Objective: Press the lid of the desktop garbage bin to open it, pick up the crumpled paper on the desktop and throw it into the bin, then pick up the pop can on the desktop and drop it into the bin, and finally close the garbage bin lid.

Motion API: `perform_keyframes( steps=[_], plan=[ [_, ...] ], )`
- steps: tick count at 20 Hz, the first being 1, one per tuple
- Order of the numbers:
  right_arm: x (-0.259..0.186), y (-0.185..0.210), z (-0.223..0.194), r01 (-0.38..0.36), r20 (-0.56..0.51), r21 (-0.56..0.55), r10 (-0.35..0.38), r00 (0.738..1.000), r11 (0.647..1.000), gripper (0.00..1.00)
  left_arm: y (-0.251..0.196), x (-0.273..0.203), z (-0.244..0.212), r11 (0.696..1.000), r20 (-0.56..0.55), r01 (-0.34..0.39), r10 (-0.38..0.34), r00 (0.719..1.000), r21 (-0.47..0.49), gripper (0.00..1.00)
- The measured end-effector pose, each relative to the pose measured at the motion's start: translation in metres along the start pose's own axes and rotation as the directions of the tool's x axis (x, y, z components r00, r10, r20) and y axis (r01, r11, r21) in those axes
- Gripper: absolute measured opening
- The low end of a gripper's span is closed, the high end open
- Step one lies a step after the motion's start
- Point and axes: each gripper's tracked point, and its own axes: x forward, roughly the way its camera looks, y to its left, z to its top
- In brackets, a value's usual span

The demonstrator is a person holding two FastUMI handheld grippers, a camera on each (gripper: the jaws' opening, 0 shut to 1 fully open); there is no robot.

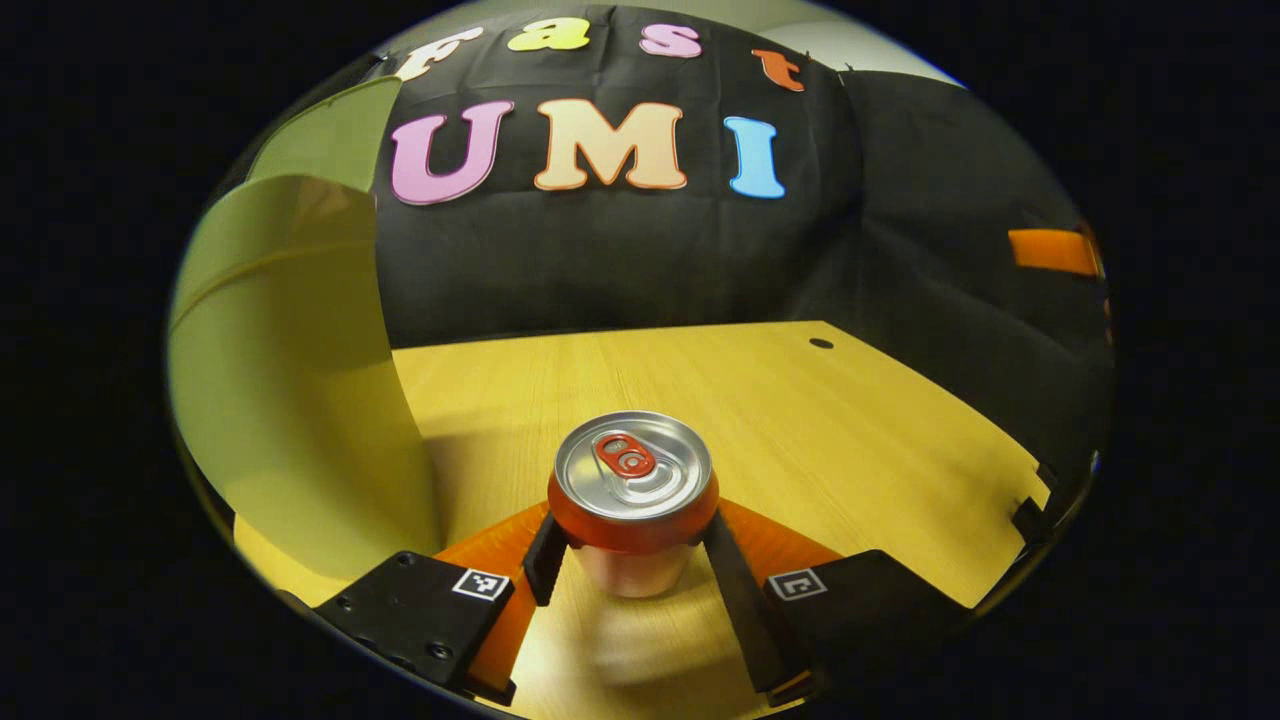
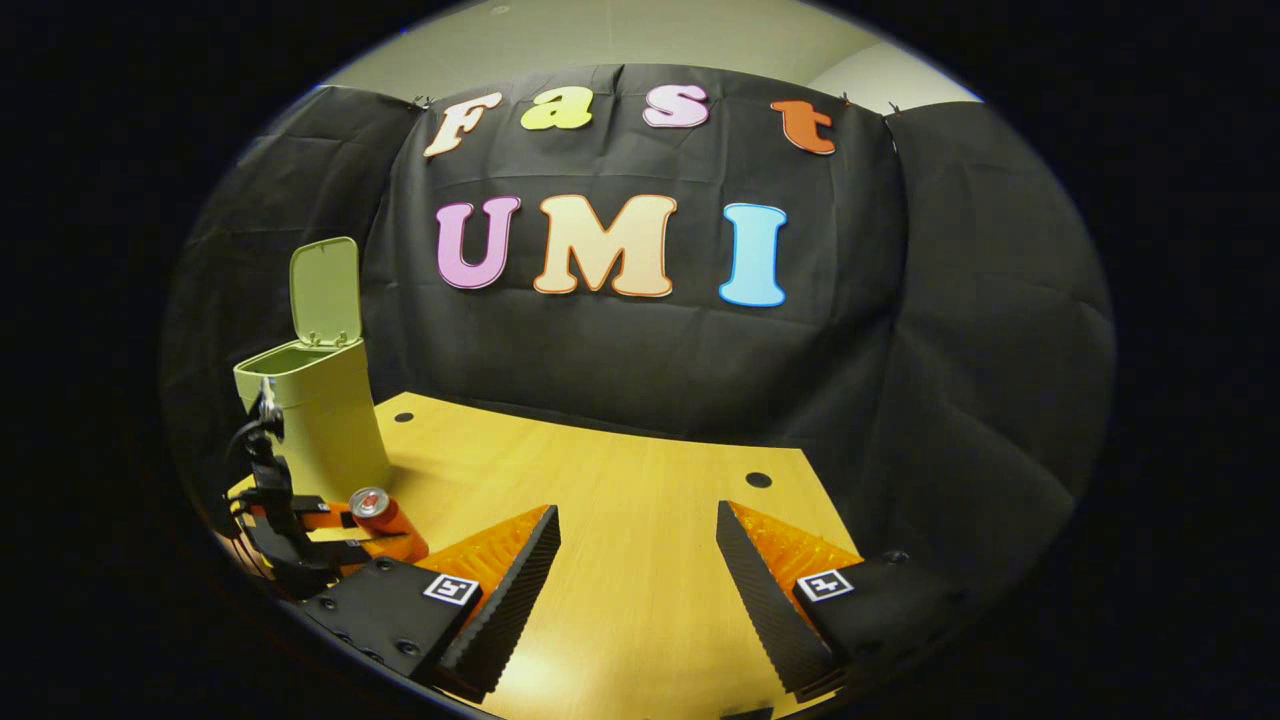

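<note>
A red pop can [image 1: 632, 480] with a silver top stands upright between the fingers of my left gripper [image 1: 632, 548]. Both fingers press on its sides, and it hangs just above the wooden table [image 1: 800, 420] over its own shadow. Close on the left rises the pale green bin [image 1: 290, 400]. In the right gripper view the bin [image 2: 318, 430] stands at the far left with its lid [image 2: 327, 290] swung up. The can [image 2: 385, 520] sits in the left gripper [image 2: 340, 530] just in front of it. My right gripper [image 2: 638, 515] hovers open over the table with nothing between its fingers.
The black cloth wall closes the back and both sides. Small round holes [image 2: 758, 480] mark the table near its far edge. Bare wood [image 2: 640, 560] stretches between the right gripper and the bin.
</note>
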Motion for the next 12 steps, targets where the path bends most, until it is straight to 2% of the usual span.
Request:
perform_keyframes(
  steps=[4,8,12],
  plan=[
    [0.003,0.023,-0.001,-0.048,0.018,0.022,0.048,0.999,0.999,1.00,0.006,-0.015,0.075,1.000,0.130,0.013,-0.017,0.991,0.027,0.78],
    [0.008,0.034,-0.008,-0.079,0.014,0.054,0.079,0.997,0.995,0.99,0.028,-0.035,0.150,0.999,0.259,-0.024,0.017,0.966,0.027,0.78],
    [0.012,0.032,-0.012,-0.088,0.012,0.098,0.087,0.996,0.991,0.99,0.056,-0.056,0.204,0.998,0.349,-0.061,0.059,0.935,-0.005,0.78]
  ],
)
